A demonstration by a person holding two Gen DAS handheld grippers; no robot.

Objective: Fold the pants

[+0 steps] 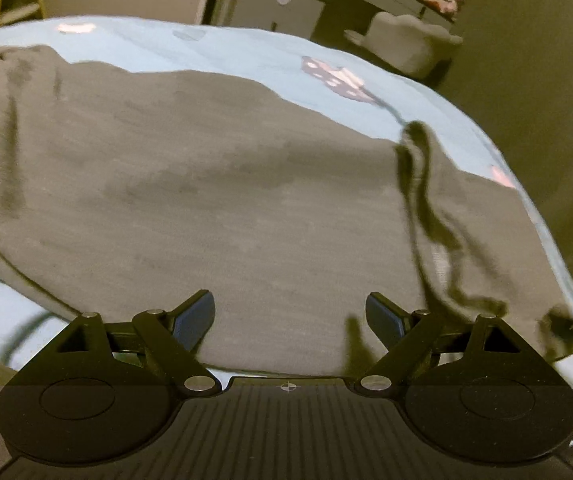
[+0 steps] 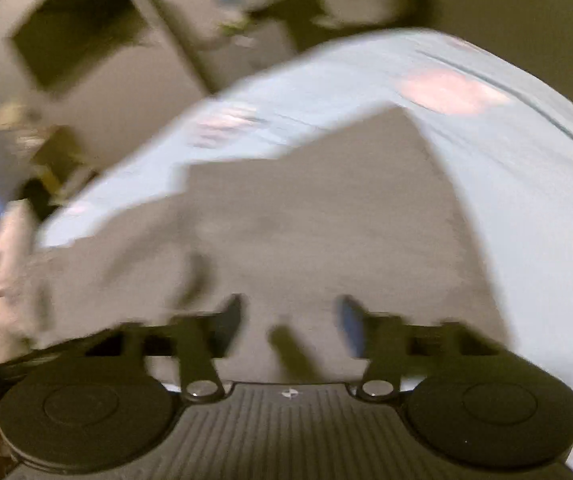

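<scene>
Left gripper: I am holding it jaws wide, empty, just above the near edge of the pants. Right gripper: jaws parted, nothing between them, view blurred, also over the pants.
Pants: grey, lying spread on the blue sheet, directly ahead of and below both grippers, long axis running left to right in the left view. Drawstring: dark, trailing at the pants' right end. Which gripper is nearer, I cannot tell.

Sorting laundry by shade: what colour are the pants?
Grey pants, with a dark drawstring; clearest in the left wrist view.
</scene>
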